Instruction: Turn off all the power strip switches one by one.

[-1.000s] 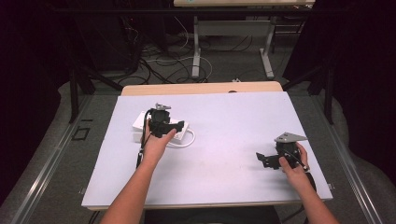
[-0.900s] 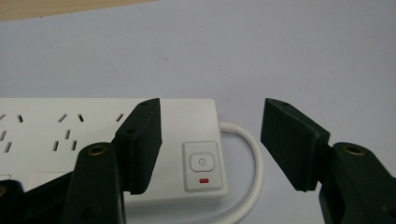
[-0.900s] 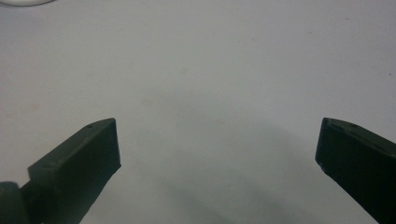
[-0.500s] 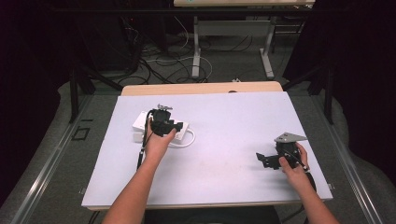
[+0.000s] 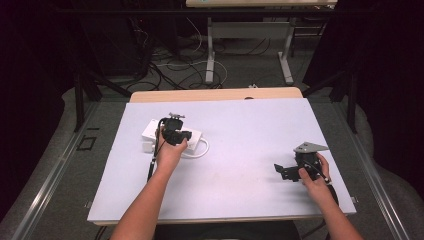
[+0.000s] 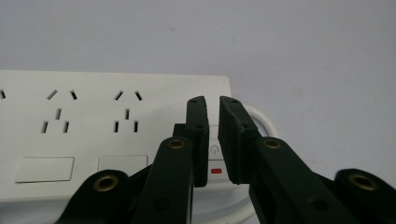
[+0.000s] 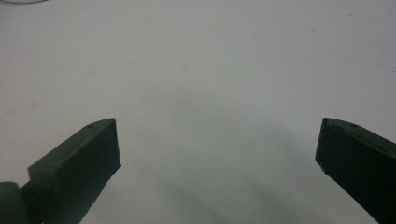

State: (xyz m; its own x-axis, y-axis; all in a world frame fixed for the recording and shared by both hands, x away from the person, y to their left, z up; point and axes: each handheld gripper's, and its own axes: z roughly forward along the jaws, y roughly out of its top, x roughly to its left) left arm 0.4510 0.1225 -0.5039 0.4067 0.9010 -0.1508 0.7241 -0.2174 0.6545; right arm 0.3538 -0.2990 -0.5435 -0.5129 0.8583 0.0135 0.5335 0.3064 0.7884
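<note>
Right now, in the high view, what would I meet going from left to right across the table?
White power strip → left hand-held gripper over the strip's right end, jaws nearly shut after closing → bare stretch of white table → right hand-held gripper, jaws wide open.

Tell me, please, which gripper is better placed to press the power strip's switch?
Left: the left gripper, jaws just closed nearly together, hovers right over the switch of the power strip. The right gripper sits open, far across the table.
</note>
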